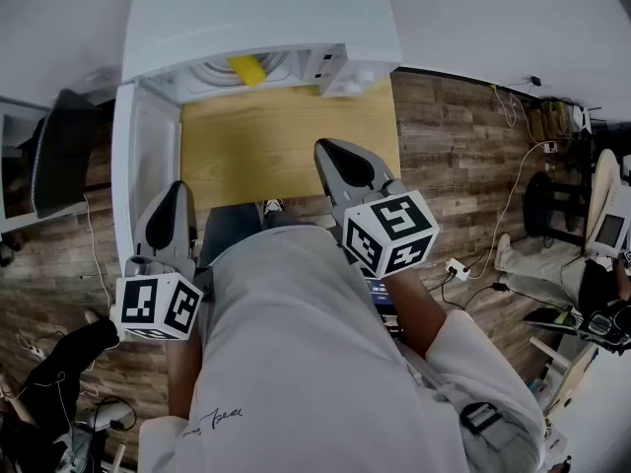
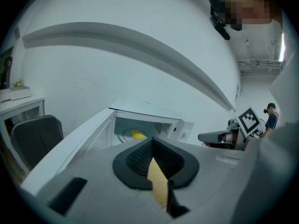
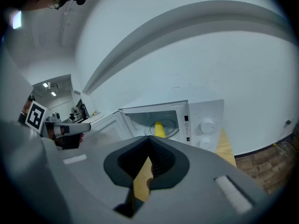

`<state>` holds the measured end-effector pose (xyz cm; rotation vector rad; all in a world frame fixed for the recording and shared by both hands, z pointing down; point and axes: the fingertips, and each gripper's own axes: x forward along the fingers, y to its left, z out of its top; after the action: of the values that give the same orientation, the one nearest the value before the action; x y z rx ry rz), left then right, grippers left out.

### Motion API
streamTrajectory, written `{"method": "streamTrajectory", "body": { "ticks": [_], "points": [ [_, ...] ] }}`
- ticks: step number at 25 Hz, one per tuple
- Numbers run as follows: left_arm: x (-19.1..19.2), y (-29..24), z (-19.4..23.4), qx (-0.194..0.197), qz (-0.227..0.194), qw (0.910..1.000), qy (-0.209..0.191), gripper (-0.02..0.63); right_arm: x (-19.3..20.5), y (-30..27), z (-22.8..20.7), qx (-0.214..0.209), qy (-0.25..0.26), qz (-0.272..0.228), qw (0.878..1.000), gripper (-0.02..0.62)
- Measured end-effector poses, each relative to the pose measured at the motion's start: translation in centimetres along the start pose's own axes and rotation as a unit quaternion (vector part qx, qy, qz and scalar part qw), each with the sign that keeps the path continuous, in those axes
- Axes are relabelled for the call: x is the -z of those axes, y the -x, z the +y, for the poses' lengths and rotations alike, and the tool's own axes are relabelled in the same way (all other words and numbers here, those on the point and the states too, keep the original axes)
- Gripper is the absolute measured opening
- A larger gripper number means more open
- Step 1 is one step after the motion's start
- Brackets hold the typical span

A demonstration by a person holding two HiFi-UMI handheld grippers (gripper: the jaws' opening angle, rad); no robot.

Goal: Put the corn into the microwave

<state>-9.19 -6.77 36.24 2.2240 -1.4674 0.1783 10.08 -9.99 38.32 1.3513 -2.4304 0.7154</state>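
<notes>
Head view: shows corn inside open microwave; left gripper, right gripper both closed, empty, above table.

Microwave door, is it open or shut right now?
Open. The door stands swung out leftward, and the corn lies in plain sight inside the microwave.

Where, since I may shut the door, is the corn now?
The corn lies inside the open microwave, top centre of the head view, beyond the wooden table, with the knobs to its right and the open door to its left.
</notes>
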Motion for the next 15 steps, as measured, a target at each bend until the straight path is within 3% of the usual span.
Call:
{"method": "streamTrajectory", "body": {
  "ticks": [6, 15],
  "points": [
    [0.35, 0.24, 0.13, -0.003, 0.007, 1.0, 0.0, -0.009, 0.08, 0.37, 0.28, -0.013, -0.005, -0.001, 1.0, 0.011],
    [0.83, 0.38, 0.44, -0.005, 0.016, 0.9998, 0.007, -0.009, -0.57, 0.18, 0.66, -0.018, 0.045, -0.001, 0.999, 0.011]
  ]
}}
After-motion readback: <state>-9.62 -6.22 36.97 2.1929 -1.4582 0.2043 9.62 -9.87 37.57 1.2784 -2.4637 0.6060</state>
